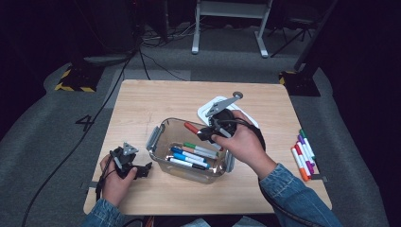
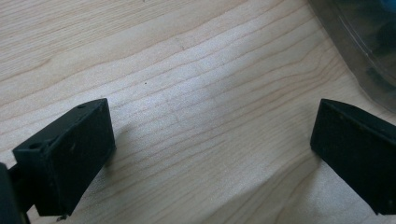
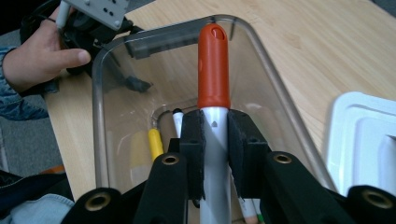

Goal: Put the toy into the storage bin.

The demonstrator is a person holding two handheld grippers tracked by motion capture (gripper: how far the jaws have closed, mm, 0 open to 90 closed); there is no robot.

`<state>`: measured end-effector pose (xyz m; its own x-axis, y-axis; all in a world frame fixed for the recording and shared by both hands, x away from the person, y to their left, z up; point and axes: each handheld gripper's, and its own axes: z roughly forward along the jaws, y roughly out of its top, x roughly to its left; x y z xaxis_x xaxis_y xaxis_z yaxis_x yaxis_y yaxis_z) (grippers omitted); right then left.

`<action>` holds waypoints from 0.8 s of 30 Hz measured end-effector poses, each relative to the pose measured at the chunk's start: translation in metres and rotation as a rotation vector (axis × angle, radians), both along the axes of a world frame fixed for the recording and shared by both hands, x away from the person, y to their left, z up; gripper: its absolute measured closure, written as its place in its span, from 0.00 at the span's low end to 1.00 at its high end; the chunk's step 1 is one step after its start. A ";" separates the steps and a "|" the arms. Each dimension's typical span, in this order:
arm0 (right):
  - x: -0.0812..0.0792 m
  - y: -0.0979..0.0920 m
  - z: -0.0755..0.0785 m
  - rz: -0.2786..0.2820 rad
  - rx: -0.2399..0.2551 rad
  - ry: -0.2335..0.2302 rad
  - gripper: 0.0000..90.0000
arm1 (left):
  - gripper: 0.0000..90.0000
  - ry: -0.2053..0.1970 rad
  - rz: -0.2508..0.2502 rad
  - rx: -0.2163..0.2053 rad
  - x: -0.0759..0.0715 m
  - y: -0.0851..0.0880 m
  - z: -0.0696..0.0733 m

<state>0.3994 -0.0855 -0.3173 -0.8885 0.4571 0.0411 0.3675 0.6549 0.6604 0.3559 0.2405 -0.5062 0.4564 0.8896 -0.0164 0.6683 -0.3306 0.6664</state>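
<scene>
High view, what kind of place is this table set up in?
Probably a lab or recording studio rather than a home: the wooden table stands on grey carpet among trailing cables, a hazard-striped stand base and dark surroundings, with a hand-held gripper in use.

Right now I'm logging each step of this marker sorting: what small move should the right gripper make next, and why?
Probably lower the red-capped marker into the clear bin and open: the right gripper holds it above the markers lying inside.

A wooden table carries a clear bin, white lid and loose markers.
</scene>
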 end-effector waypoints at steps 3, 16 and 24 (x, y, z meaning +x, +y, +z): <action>-0.001 0.012 -0.007 0.030 -0.016 0.005 0.86 | 0.00 0.002 0.001 -0.002 0.000 0.000 0.000; -0.002 0.053 -0.037 0.148 -0.070 0.049 0.86 | 0.00 0.001 0.001 -0.002 0.000 0.000 0.000; -0.001 0.073 -0.059 0.177 -0.130 0.089 0.86 | 0.00 0.000 0.001 0.000 0.000 0.000 0.000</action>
